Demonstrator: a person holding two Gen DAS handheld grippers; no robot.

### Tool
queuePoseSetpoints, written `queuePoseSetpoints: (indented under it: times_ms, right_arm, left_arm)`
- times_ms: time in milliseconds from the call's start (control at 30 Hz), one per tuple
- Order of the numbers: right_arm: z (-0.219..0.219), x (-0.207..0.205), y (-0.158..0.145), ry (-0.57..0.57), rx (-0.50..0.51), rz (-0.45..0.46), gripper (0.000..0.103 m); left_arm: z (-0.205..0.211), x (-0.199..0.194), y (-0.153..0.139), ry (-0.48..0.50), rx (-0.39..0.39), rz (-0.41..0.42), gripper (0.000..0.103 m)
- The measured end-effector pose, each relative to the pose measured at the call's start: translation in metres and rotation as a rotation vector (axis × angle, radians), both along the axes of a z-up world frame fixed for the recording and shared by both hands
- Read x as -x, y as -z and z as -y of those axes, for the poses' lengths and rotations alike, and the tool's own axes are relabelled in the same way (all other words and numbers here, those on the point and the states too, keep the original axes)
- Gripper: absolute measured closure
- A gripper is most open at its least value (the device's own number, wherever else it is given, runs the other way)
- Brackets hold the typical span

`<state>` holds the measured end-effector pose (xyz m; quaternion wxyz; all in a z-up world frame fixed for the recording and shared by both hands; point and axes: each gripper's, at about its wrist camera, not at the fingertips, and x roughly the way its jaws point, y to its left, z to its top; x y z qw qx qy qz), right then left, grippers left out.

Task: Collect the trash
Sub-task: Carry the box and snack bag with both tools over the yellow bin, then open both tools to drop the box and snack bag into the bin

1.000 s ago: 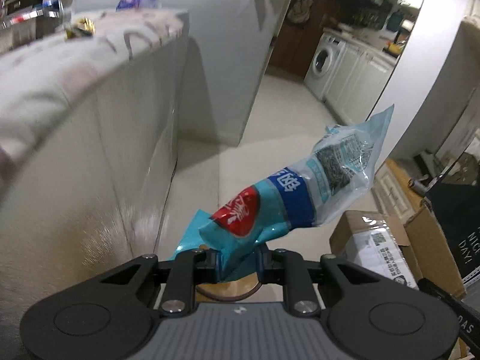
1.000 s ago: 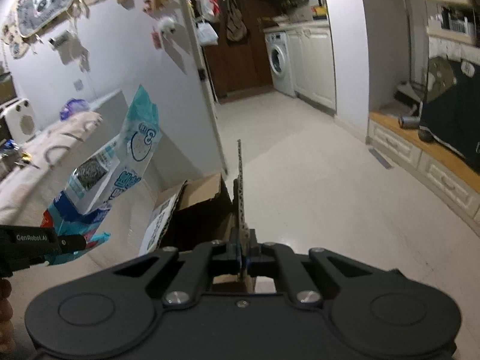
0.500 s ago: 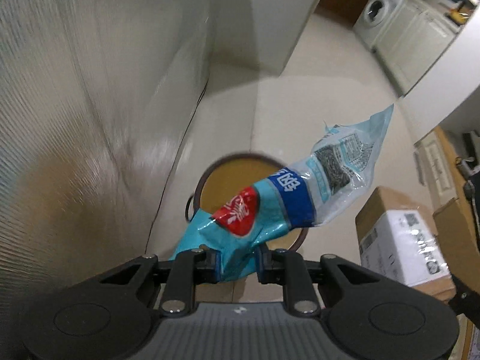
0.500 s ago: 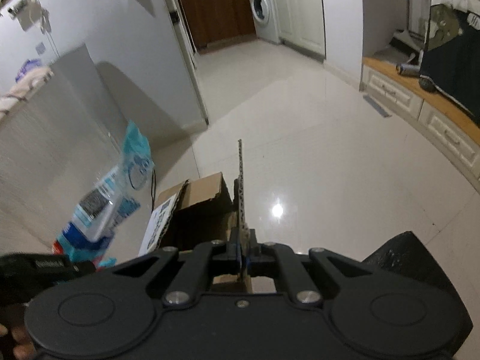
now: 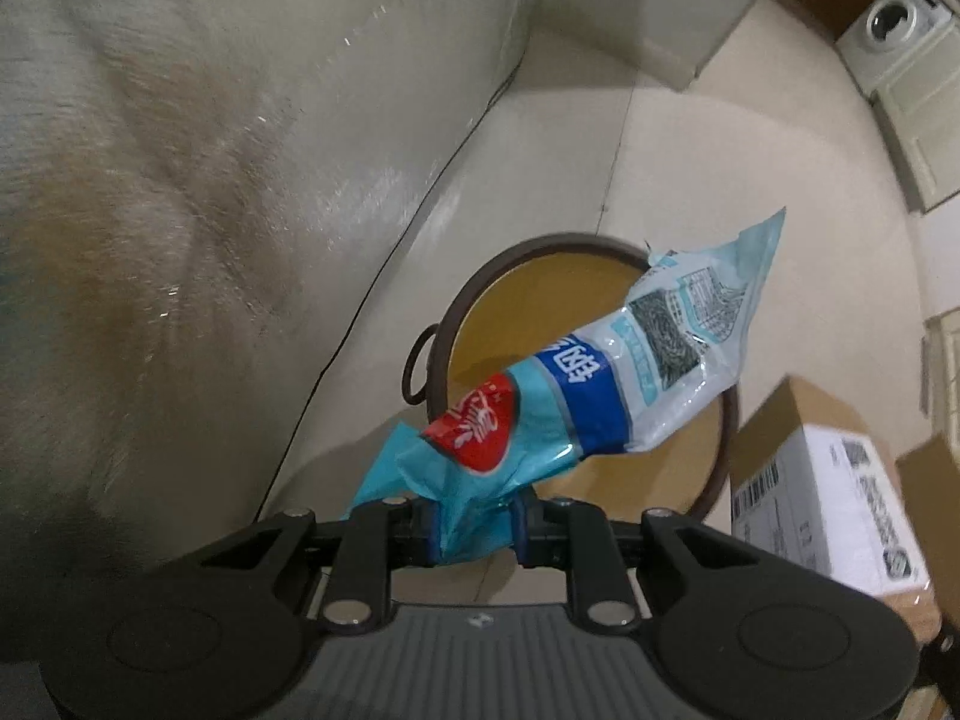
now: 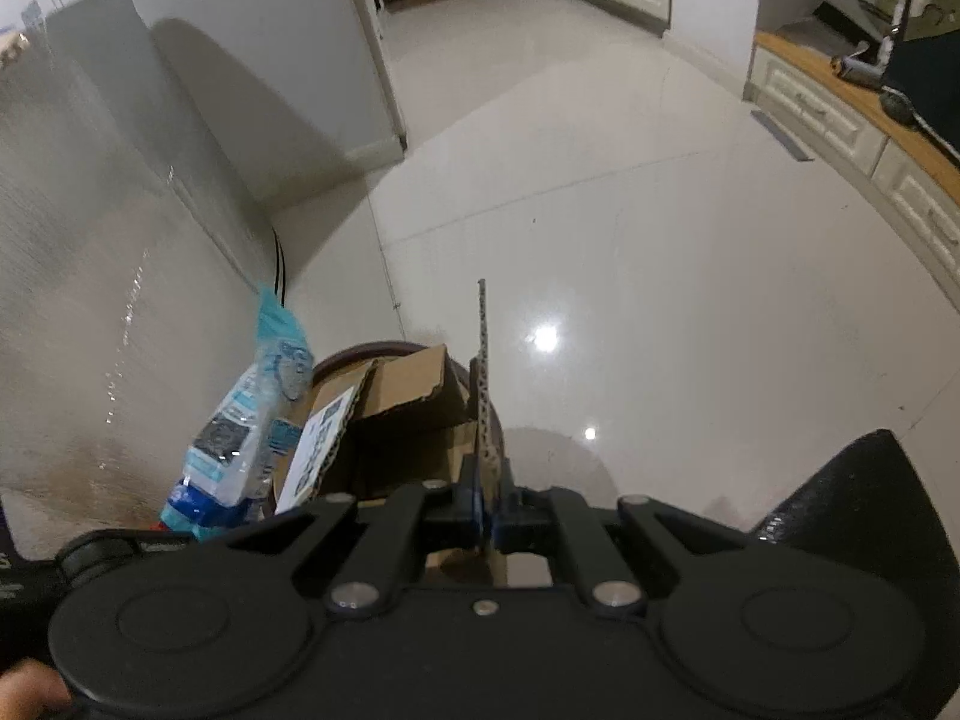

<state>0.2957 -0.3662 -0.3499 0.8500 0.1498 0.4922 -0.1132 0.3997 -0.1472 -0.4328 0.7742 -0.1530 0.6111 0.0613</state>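
Since a second ago the left gripper [image 5: 474, 531] has swung from the sofa top down over the round, brown-rimmed bin [image 5: 480, 294], jaws clenched on the crinkled blue plastic wrapper [image 5: 576, 396]. Right gripper [image 6: 489, 516] jaws pinch a corrugated cardboard box [image 6: 414, 420] by its flap edge, its lower half hidden behind the gripper.

The left gripper [image 5: 474, 531] points steeply down, its jaws squeezed together on a crumpled wrapper [image 5: 576, 396] that sticks out toward 1 o'clock. The right gripper [image 6: 489, 519] tilts down too, jaws pinched tight on the edge of a cardboard flap [image 6: 483, 372] standing toward 12 o'clock.
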Motion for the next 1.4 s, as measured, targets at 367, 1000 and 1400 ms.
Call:
queuePoseSetpoints:
  times_ms: [367, 1000, 1400]
  right_arm:
    - [-0.018, -0.052, 0.045, -0.092, 0.027, -0.057, 0.099]
    - [-0.014, -0.092, 0.067, -0.147, 0.071, -0.097, 0.099]
    - [-0.022, -0.098, 0.064, -0.215, 0.005, -0.067, 0.053]
  left_arm:
    - [-0.009, -0.017, 0.016, 0.083, 0.051, 0.000, 0.054]
    - [0.004, -0.034, 0.012, 0.237, 0.141, 0.087, 0.054]
    - [-0.007, -0.017, 0.001, 0.283, -0.047, 0.065, 0.043]
